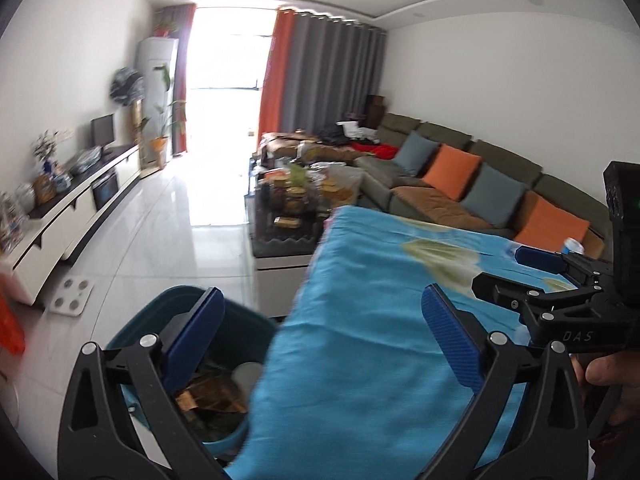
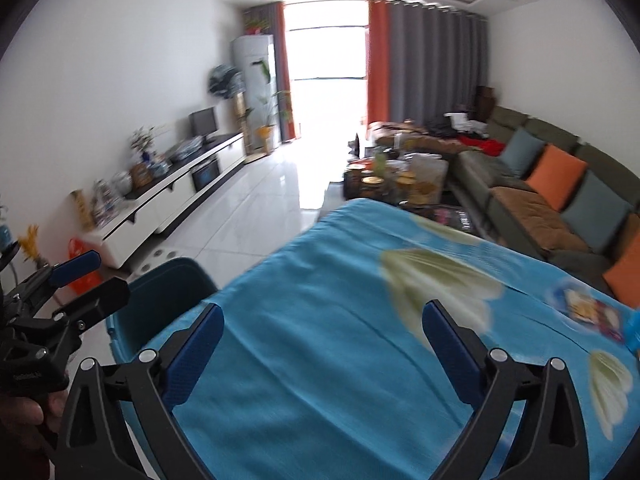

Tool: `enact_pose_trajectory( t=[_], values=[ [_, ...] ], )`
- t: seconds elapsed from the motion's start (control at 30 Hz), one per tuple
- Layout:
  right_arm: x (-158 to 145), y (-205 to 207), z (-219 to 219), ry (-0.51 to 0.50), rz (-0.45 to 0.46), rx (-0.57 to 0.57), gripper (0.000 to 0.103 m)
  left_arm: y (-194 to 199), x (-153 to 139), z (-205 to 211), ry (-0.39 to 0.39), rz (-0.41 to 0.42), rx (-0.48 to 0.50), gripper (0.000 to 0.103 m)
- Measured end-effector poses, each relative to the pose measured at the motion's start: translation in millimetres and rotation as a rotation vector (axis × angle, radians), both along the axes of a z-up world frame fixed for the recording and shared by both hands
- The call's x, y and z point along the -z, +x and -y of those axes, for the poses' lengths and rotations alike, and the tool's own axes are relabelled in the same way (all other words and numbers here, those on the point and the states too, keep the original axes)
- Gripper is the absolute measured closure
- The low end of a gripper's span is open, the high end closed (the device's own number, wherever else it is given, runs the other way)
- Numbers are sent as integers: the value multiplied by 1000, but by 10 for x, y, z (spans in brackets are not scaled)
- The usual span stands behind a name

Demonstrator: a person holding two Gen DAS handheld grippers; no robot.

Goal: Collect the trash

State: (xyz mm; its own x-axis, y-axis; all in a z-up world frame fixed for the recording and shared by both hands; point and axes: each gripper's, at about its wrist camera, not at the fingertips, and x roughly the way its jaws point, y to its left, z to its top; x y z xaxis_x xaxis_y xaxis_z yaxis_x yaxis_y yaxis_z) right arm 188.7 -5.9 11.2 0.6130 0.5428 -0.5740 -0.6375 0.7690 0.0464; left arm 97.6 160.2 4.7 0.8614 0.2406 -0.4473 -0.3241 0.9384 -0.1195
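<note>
Fingers spread wide, your left gripper (image 1: 320, 340) holds nothing, hanging over the blue tablecloth's (image 1: 360, 340) edge beside the teal bin (image 1: 240, 320) with scraps inside. On your right wrist view, your right gripper (image 2: 322, 354) gapes empty above the cloth; a snack wrapper (image 2: 592, 312) lies far right.

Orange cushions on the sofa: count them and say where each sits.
2 are clear in the left wrist view: one orange cushion mid-sofa between two grey cushions, another nearer, behind the blue tablecloth. More may be hidden out of frame.
</note>
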Motion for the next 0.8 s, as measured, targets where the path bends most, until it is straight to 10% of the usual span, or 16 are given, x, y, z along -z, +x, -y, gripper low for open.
enact_pose_trajectory(
  t=[0.8],
  values=[
    [-95,-555,1572,48,160,392,7,17,-238,1176,92,83,233,6]
  ],
)
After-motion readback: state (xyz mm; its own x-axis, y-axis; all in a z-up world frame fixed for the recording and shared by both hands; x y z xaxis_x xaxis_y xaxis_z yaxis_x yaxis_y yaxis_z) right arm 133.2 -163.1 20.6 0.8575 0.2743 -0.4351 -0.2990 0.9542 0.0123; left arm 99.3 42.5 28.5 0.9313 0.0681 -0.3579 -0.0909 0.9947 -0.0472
